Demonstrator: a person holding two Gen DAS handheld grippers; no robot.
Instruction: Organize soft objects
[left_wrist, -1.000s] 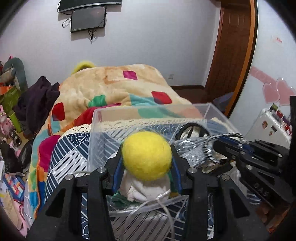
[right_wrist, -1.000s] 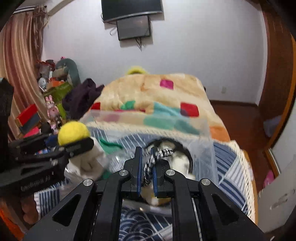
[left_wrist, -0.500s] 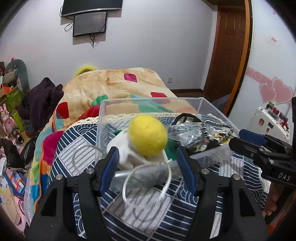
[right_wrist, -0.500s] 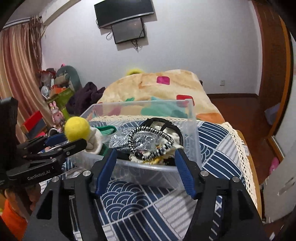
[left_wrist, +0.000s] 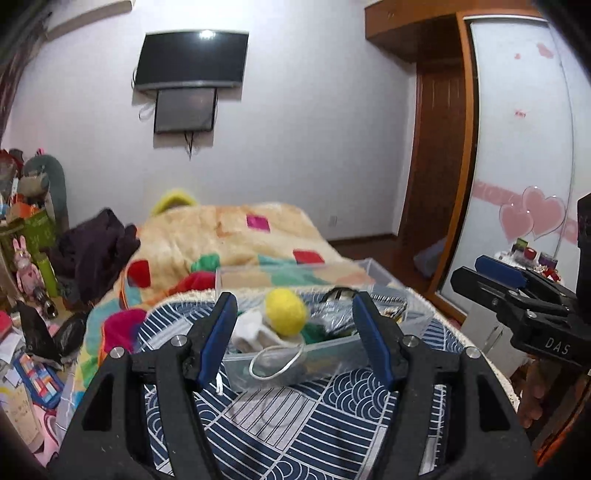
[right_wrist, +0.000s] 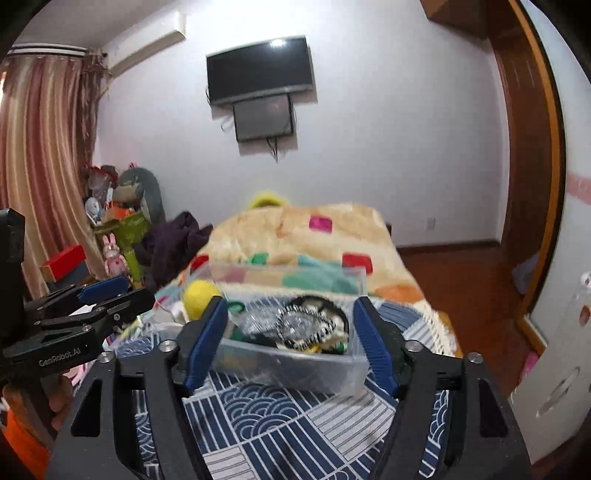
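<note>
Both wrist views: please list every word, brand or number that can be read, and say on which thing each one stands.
"DAS" on the body of the right gripper, seen from the left wrist view.
"GenRobot.AI" on the body of the left gripper, seen from the right wrist view.
The small jars on the white cabinet and the boxes by the curtain are too small and blurred to read.

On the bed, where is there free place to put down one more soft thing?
The blue patterned cloth is bare between the clear bin and the right gripper, and beside the bin toward the fringed edge. The bin itself is crowded: yellow ball, black-and-white hairband, white cord over its rim.
</note>
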